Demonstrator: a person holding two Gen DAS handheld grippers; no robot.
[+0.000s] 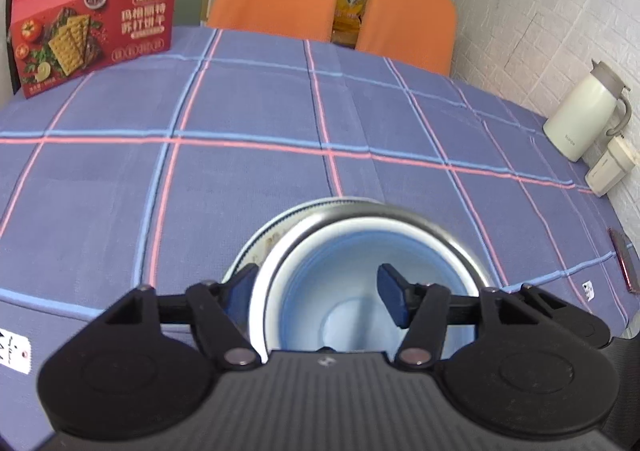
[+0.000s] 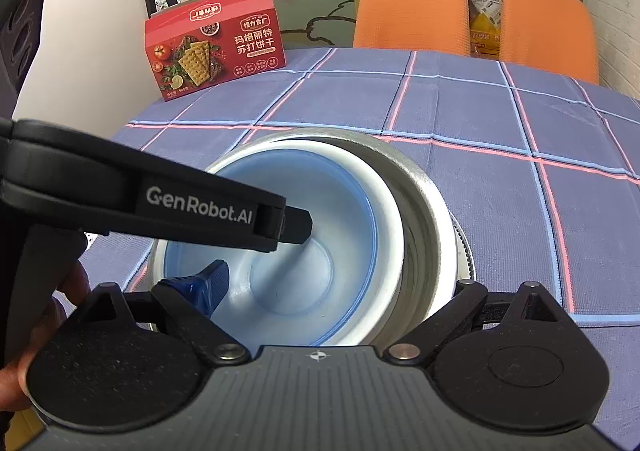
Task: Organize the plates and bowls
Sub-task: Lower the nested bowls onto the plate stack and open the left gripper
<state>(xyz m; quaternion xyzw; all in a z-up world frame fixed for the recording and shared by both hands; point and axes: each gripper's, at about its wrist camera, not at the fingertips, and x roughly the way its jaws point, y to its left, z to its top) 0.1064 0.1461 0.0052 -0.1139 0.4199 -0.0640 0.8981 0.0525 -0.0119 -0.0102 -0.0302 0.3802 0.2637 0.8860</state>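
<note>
Both grippers are matte black plastic. The left gripper (image 1: 320, 291) has a ribbed body with a small cross mark, two round side discs, silver pivot screws and dark blue finger pads (image 1: 394, 299). The right gripper (image 2: 320, 291) is built alike, with speckled black discs. White "GenRobot.AI" lettering runs along the left gripper's side.

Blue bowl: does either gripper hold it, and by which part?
Left gripper straddles the blue bowl's rim without pressing: no hold. Right gripper: one finger inside, the other hidden; cannot tell.
</note>
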